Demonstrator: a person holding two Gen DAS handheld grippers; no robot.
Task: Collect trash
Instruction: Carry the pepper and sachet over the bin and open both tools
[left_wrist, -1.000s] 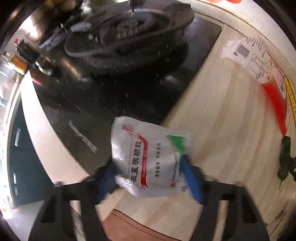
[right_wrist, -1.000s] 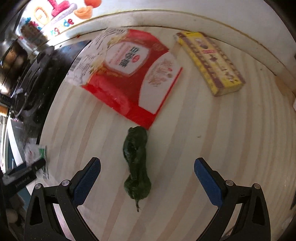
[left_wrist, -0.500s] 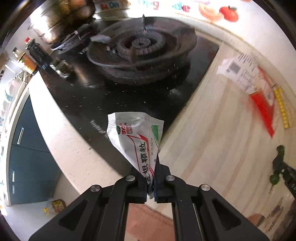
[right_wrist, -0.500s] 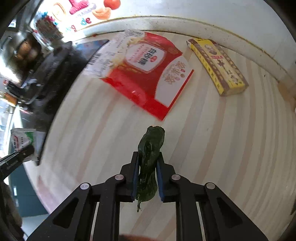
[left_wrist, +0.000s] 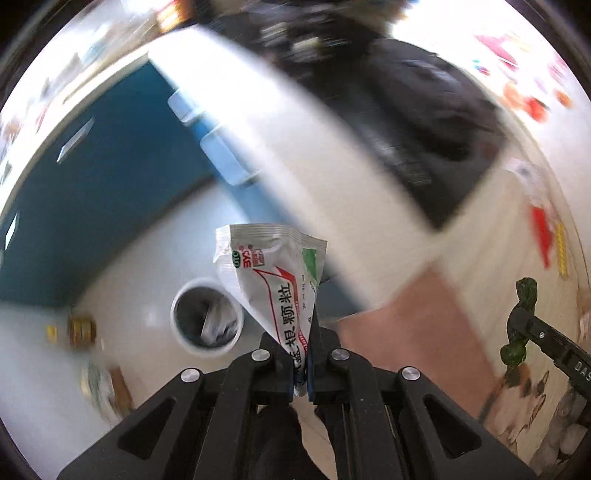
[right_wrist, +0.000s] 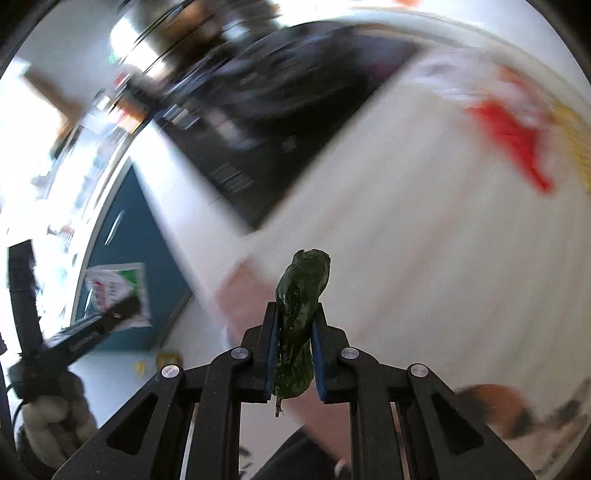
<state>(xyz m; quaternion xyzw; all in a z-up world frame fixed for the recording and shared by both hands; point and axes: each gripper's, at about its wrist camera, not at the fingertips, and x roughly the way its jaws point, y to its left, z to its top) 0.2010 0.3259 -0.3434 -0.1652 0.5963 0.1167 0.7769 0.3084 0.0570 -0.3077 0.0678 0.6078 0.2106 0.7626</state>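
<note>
My left gripper (left_wrist: 302, 363) is shut on the lower corner of a white sachet (left_wrist: 275, 275) with red and green print, held in the air past the counter edge. Below it on the floor stands a round white bin (left_wrist: 207, 319) with crumpled waste inside. My right gripper (right_wrist: 294, 343) is shut on a wilted dark green pepper (right_wrist: 299, 295), lifted over the pale counter (right_wrist: 424, 258). The pepper (left_wrist: 524, 295) and the right gripper's black finger (left_wrist: 546, 336) show at the right edge of the left wrist view. The sachet (right_wrist: 114, 288) and the left gripper's finger (right_wrist: 92, 332) appear at the left of the right wrist view.
A red and white packet (right_wrist: 517, 129) and a yellow box (left_wrist: 561, 247) lie blurred on the counter. The black stove top (left_wrist: 424, 110) sits behind. Teal cabinet fronts (left_wrist: 92, 177) line the floor. A small jar (left_wrist: 81, 330) stands on the floor left of the bin.
Both grippers closed, the left on the sachet and the right on the pepper, then lifted them. Both swung away from the counter toward its edge, bringing the floor and the bin into view.
</note>
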